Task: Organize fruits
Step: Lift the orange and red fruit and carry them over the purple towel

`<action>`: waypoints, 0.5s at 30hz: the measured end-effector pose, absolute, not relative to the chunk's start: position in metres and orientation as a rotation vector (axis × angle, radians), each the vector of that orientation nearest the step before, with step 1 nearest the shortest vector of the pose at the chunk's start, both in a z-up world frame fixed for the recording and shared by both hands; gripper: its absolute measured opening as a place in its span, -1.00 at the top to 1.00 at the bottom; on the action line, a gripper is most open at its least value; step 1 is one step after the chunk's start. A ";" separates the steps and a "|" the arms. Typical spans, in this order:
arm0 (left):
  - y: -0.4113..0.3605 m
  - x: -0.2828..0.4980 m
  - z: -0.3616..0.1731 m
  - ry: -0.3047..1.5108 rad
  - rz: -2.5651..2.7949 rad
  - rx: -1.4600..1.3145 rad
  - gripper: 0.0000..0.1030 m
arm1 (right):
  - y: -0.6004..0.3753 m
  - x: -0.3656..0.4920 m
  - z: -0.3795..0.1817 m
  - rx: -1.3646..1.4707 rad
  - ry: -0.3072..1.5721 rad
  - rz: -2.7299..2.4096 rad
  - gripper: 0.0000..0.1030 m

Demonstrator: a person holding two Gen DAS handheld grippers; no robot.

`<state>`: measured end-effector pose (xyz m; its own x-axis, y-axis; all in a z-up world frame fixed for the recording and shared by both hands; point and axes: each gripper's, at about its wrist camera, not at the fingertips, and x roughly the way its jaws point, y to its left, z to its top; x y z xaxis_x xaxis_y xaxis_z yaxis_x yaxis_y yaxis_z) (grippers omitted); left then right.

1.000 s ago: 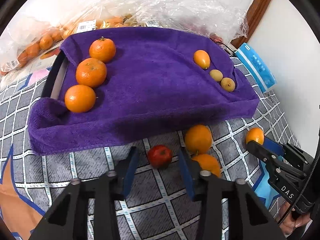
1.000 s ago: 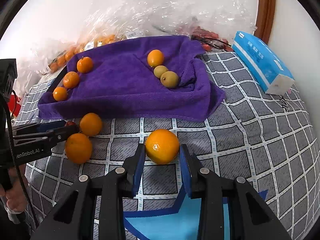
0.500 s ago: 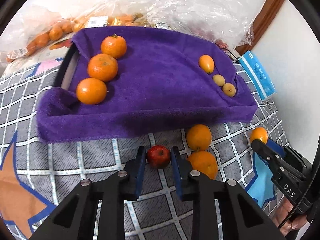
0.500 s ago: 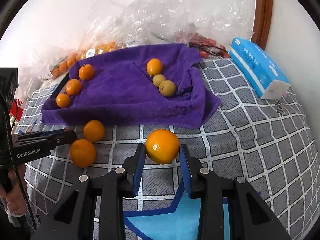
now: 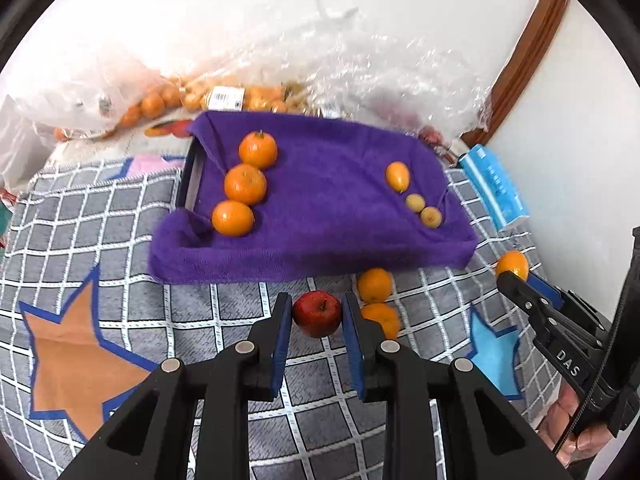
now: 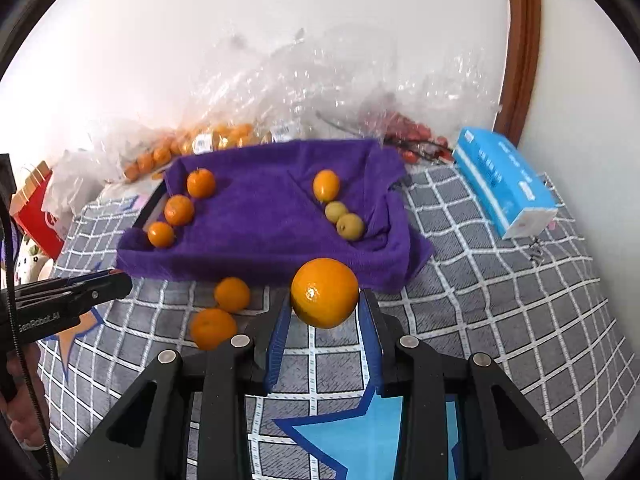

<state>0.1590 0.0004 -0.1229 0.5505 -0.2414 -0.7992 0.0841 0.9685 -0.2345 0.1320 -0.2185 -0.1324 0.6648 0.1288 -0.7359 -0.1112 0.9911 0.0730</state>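
My left gripper [image 5: 316, 314] is shut on a small red apple [image 5: 317, 313] and holds it above the grey checked mat. My right gripper [image 6: 325, 300] is shut on a large orange [image 6: 324, 292], lifted off the mat. A tray under a purple towel [image 5: 320, 208] holds three oranges [image 5: 245, 184] in a row on its left side and an orange kumquat with two yellow fruits [image 5: 416, 202] on its right side. Two loose oranges [image 6: 224, 312] lie on the mat in front of the tray.
Clear plastic bags with oranges [image 6: 208, 144] and red fruit [image 6: 404, 130] lie behind the tray against the white wall. A blue tissue pack [image 6: 504, 184] lies to the right. A red bag [image 6: 34, 208] stands at the far left.
My left gripper closed on the red apple and lifted it. My right gripper lifted the large orange higher off the mat. Both views have pulled back from the tray.
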 end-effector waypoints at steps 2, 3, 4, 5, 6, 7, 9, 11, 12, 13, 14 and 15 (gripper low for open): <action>0.001 0.156 -0.114 0.954 -0.197 -0.175 0.53 | -0.218 0.131 -0.124 0.024 0.817 0.136 0.34; 0.000 0.155 -0.110 0.947 -0.199 -0.173 0.53 | -0.218 0.131 -0.121 0.024 0.812 0.135 0.34; 0.000 0.154 -0.105 0.940 -0.197 -0.171 0.53 | -0.217 0.131 -0.117 0.022 0.805 0.133 0.34; 0.000 0.153 -0.103 0.936 -0.196 -0.168 0.53 | -0.216 0.132 -0.114 0.021 0.800 0.132 0.34; 0.000 0.153 -0.100 0.933 -0.196 -0.165 0.53 | -0.216 0.132 -0.112 0.021 0.795 0.132 0.34; 0.000 0.153 -0.096 0.926 -0.203 -0.167 0.53 | -0.215 0.133 -0.108 0.020 0.788 0.131 0.34; 0.003 0.154 -0.092 0.915 -0.211 -0.176 0.53 | -0.212 0.134 -0.105 0.016 0.783 0.134 0.34; 0.003 0.156 -0.091 0.914 -0.213 -0.176 0.53 | -0.209 0.138 -0.102 0.009 0.783 0.133 0.34; 0.004 0.158 -0.089 0.912 -0.213 -0.176 0.53 | -0.208 0.139 -0.101 0.006 0.782 0.134 0.34; 0.005 0.159 -0.088 0.909 -0.214 -0.177 0.53 | -0.206 0.140 -0.100 0.002 0.782 0.136 0.34; 0.005 0.160 -0.087 0.906 -0.216 -0.178 0.53 | -0.205 0.142 -0.100 -0.004 0.783 0.135 0.34; 0.006 0.162 -0.085 0.905 -0.217 -0.179 0.53 | -0.203 0.144 -0.099 -0.009 0.781 0.135 0.34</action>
